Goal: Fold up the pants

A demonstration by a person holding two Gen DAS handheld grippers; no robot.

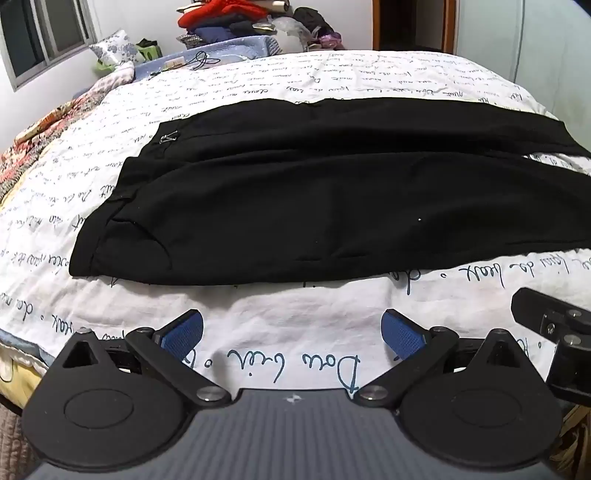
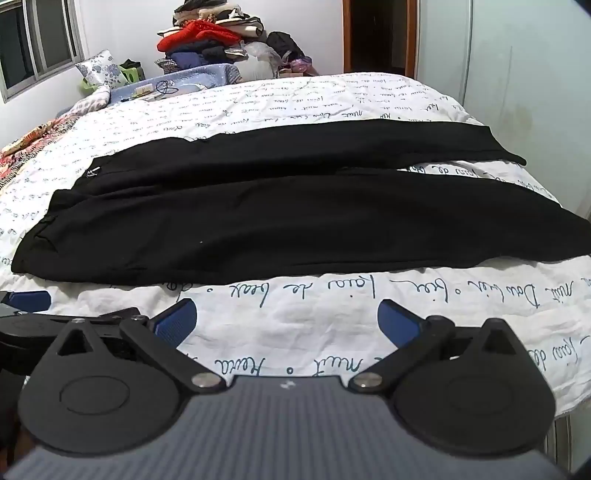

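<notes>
Black pants [image 1: 314,206] flat on bed [image 1: 295,74], soft, limp.
We'd pinch waistband and hem; left gripper [image 1: 291,332] and right gripper [image 2: 286,325] jaws released, empty.

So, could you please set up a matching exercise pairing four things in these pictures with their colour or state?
Things:
1. pants
2. bedsheet
3. left gripper
4. sweater on the pile

Descriptions:
A. red
B. open, nothing between its pads
C. black, spread flat on the bed
D. white with handwritten script print

Pairs: 1-C, 2-D, 3-B, 4-A
</notes>
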